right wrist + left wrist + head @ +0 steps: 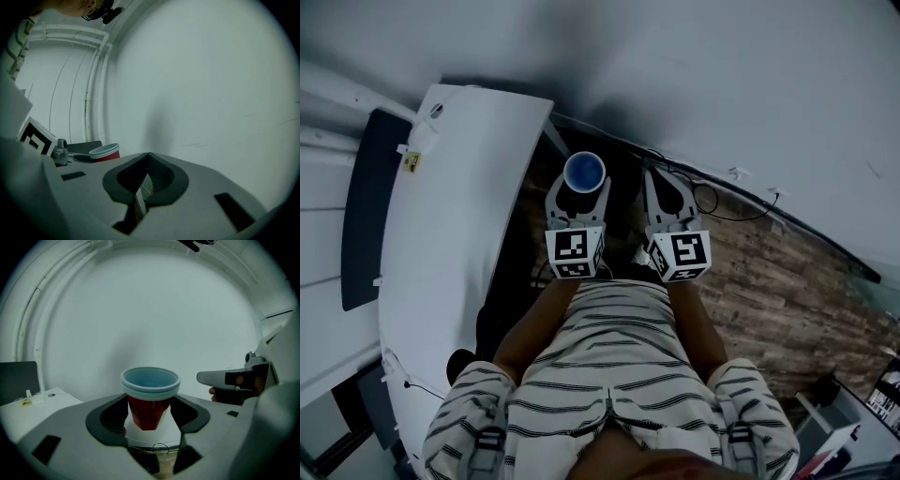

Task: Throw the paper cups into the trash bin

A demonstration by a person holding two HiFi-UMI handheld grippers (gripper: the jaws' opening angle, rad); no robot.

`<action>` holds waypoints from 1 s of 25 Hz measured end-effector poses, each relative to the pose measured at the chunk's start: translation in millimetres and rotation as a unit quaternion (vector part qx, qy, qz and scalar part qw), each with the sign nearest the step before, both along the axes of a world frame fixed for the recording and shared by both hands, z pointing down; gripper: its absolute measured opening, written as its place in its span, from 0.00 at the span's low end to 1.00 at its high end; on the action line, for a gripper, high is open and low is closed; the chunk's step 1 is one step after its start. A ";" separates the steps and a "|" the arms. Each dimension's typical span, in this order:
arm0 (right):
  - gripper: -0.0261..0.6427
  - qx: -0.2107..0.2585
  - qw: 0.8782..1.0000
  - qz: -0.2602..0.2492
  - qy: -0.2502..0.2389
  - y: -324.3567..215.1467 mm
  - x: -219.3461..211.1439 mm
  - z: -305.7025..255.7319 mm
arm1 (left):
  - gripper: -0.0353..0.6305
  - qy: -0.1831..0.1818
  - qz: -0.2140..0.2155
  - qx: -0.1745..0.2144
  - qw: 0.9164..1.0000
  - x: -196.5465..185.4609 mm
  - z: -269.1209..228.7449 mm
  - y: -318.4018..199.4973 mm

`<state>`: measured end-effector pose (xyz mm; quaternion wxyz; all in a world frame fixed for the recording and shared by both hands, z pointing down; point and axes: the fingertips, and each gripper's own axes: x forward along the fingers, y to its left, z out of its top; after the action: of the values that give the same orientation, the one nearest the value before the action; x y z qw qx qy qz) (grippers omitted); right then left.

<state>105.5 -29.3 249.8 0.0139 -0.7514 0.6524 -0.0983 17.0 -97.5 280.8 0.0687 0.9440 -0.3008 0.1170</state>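
Observation:
My left gripper [580,185] is shut on a red paper cup [584,172], held upright over the dark wooden floor. In the left gripper view the cup [150,399] sits between the two black pads. Its pale blue inside is empty, and doubled rims suggest nested cups. My right gripper [664,190] hovers just to the right of it, shut with nothing in it. In the right gripper view the black pads [159,174] meet, and the cup [105,152] shows to the left. No trash bin is in view.
A white table [450,234] runs along the left, with a dark panel [366,206] beyond it. A pale wall [750,84] stands ahead. Black cables [712,199] lie on the wooden floor [778,300] at its foot.

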 end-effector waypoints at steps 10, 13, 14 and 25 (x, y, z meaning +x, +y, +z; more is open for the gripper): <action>0.06 -0.030 0.999 0.008 -0.016 12.1 11.3 29.7 | 0.50 -0.023 0.017 -0.026 0.999 15.4 32.6 16.7; 0.06 -0.040 0.999 0.007 -0.023 13.8 13.0 40.7 | 0.50 -0.030 0.017 -0.034 0.999 17.6 43.2 18.8; 0.06 -0.043 0.999 0.007 -0.025 14.4 13.2 44.8 | 0.50 -0.032 0.017 -0.038 0.999 18.4 46.8 19.5; 0.06 -0.084 0.996 0.002 -0.042 22.4 5.2 92.1 | 0.50 -0.053 0.026 -0.059 0.997 22.6 85.2 24.0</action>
<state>110.7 -6.9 341.9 -0.0217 -0.7466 0.6388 -0.1844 39.6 -73.4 366.0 0.1050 0.9384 -0.2715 0.1861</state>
